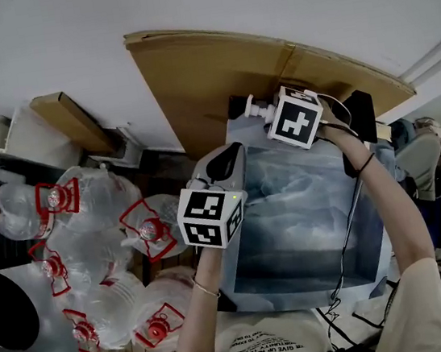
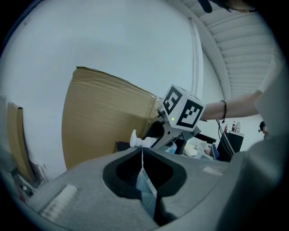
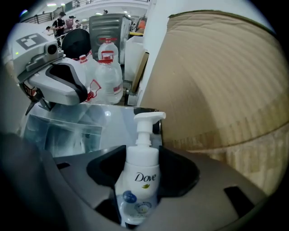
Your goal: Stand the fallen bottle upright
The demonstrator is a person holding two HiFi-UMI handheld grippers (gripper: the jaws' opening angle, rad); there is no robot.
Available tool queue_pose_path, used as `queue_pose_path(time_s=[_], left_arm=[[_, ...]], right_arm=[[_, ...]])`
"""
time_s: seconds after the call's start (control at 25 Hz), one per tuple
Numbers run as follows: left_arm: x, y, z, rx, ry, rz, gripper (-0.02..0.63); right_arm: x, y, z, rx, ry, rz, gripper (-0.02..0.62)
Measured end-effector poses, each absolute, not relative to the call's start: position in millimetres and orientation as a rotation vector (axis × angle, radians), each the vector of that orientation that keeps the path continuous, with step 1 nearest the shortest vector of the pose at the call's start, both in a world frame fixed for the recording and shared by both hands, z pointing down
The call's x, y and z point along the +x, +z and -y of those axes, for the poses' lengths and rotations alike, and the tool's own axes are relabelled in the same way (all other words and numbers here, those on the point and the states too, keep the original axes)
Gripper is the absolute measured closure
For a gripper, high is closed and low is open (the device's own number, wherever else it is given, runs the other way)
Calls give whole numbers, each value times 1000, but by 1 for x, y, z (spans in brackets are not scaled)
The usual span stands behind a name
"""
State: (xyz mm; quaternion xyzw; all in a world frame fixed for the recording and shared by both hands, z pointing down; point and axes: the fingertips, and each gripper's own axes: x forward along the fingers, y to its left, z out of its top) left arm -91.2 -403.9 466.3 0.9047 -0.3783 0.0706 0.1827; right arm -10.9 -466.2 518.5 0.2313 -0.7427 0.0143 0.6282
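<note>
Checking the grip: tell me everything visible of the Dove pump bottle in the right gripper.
The Dove pump bottle is white and plastic-looking, with a blue-printed label and a white pump head whose spout points right in the right gripper view. It sits between the jaws of the right gripper, whose dark pads press its body on both sides. Its pump end points away from the camera.
</note>
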Motion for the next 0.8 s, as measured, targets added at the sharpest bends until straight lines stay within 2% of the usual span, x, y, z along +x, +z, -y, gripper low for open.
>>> queue_pose_path(time_s=[0.8], left_arm=[[-90,453,396,2565,203,1072,578]], right_arm=[[-28,458,473,850,-7,1932,367]])
